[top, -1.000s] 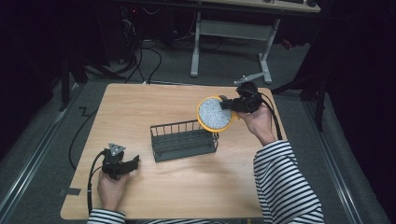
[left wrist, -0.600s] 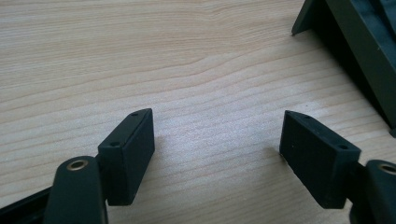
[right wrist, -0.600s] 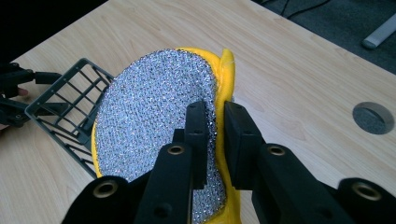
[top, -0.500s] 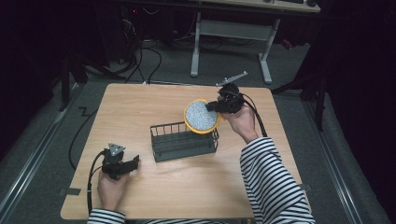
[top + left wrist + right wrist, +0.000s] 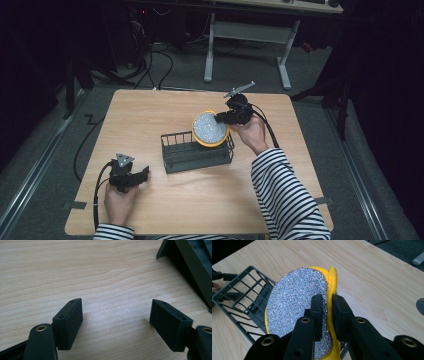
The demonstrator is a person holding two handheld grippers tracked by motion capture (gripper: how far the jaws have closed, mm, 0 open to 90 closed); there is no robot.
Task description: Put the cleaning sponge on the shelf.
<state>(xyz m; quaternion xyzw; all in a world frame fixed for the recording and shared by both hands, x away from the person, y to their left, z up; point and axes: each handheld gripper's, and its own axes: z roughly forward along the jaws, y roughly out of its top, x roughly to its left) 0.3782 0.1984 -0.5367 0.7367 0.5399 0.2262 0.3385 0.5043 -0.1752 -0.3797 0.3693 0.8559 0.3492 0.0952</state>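
Observation:
A round scouring pad (image 5: 210, 128) with a silver mesh face and yellow rim hangs on edge over the right end of a dark wire rack (image 5: 197, 151). My right gripper (image 5: 220, 118) is shut on the pad's rim; in the right gripper view the pad (image 5: 297, 302) is pinched between the two black jaws of my right gripper (image 5: 327, 305), above the rack (image 5: 242, 295). Near the table's front left my left gripper (image 5: 144, 172) rests low on the wood, open with nothing between its fingers (image 5: 70, 320). Its jaws point toward the rack's corner (image 5: 192, 262).
The wooden table (image 5: 150, 110) has bare room left of and behind the rack. Cables trail from both grippers. A desk frame (image 5: 247, 45) and cables stand on the floor beyond the far edge. Striped sleeves come in from the bottom.
My right gripper has carried the pad leftward and down, from beyond the rack's right end to over the rack. The left gripper has stayed put.

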